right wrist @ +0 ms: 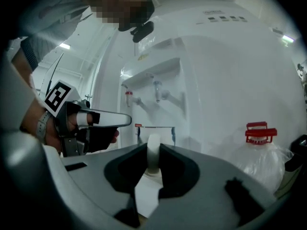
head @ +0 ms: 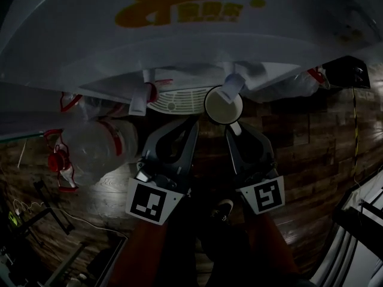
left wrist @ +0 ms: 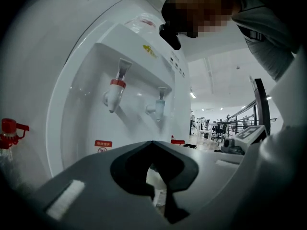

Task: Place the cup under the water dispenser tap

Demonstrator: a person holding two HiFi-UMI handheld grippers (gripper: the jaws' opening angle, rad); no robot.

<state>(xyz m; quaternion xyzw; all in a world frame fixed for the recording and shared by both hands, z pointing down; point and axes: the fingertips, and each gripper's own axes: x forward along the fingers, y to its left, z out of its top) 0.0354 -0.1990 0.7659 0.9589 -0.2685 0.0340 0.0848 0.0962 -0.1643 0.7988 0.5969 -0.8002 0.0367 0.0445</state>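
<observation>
Wood floor [head: 311, 154] right of the dispenser [head: 179, 40], bottles [head: 99, 145] left; my right gripper [head: 234, 128] clamps the cup [head: 223, 104] handle, left gripper [head: 191, 123] jaws together.

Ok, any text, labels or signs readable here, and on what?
Orange logo on the dispenser top: characters blurred, unreadable.
Red label on the dispenser front: too small to read.
Yellow mark higher on that front: unreadable.
Square markers: black-and-white patterns, no words.
</observation>
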